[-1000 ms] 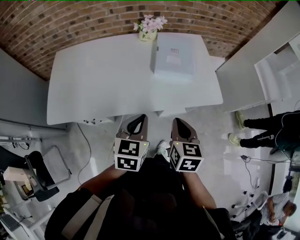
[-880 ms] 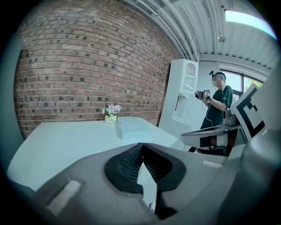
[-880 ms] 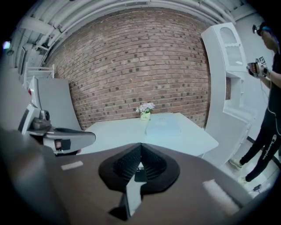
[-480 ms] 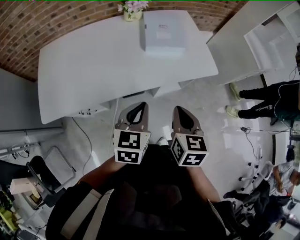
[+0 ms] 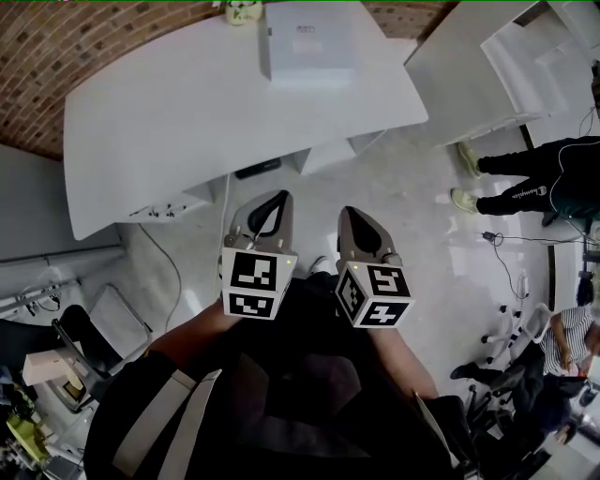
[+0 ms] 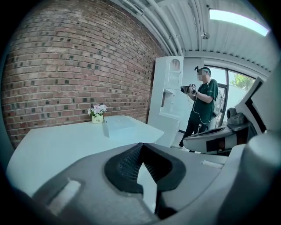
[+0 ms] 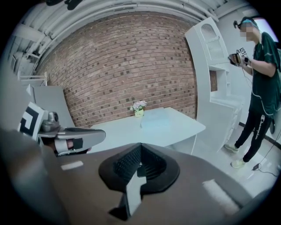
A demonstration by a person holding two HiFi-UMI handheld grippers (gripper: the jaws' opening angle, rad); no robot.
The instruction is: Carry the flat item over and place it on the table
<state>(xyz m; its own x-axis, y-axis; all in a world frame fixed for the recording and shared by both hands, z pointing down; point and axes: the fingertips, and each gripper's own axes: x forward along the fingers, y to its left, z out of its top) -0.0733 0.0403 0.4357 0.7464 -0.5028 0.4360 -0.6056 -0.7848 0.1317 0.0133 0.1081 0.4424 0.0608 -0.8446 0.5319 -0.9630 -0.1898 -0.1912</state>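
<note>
A flat white box lies on the white table at its far side, beside a small pot of flowers. Both grippers hang side by side over the floor, short of the table's near edge. My left gripper is shut with nothing in it. My right gripper is shut and holds nothing too. In the left gripper view the closed jaws point toward the box and flowers. The right gripper view shows its closed jaws below the same box.
A tall white cabinet stands right of the table. A person in dark clothes stands on the floor to the right, holding grippers. A folding chair stands at lower left. A brick wall rises behind the table.
The table and box have slid toward the top of the head view. Both grippers stay shut, side by side in front of the body.
</note>
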